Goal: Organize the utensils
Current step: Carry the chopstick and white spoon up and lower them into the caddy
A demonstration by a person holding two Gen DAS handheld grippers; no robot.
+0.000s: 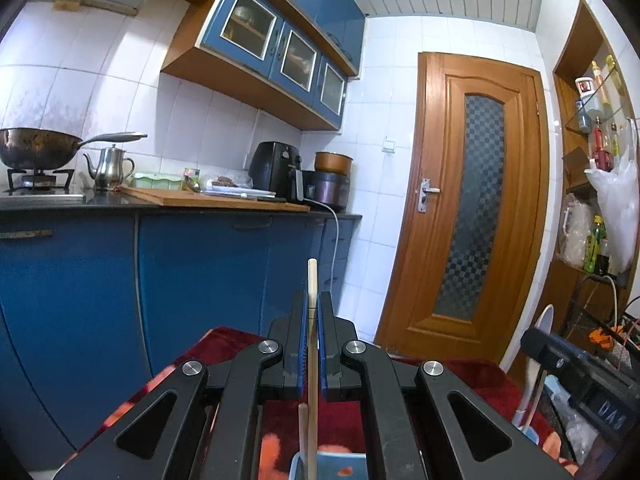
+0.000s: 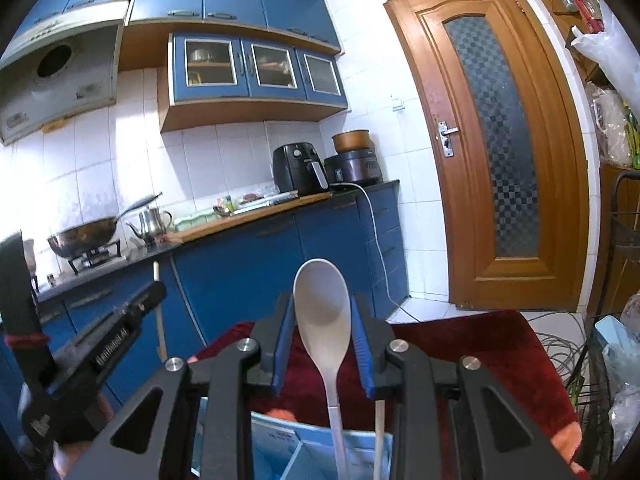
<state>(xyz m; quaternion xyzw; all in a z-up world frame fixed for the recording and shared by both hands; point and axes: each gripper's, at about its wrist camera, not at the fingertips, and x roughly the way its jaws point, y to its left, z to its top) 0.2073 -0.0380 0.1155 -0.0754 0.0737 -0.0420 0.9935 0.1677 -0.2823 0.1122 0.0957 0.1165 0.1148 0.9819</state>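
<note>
In the left wrist view my left gripper (image 1: 313, 300) is shut on a pale wooden chopstick (image 1: 312, 280) that stands upright between its blue pads. A second chopstick (image 1: 303, 432) rises beside it from a light blue box (image 1: 340, 462) just below. In the right wrist view my right gripper (image 2: 322, 300) is shut on the bowl of a white spoon (image 2: 322, 296); the handle runs down into the blue box (image 2: 280, 440). A thin white handle (image 2: 379, 428) stands beside the spoon's handle. The left gripper (image 2: 154, 292) shows at the left with its chopstick (image 2: 156, 274).
A red patterned cloth (image 2: 480, 344) covers the surface under the box. Beyond stand blue cabinets (image 1: 200, 272) and a counter with a wok (image 1: 36, 152), a kettle (image 1: 109, 168) and an air fryer (image 1: 276, 172). A wooden door (image 1: 472, 208), cluttered shelves (image 1: 596, 152) and a wire basket (image 2: 624, 240) are at the right.
</note>
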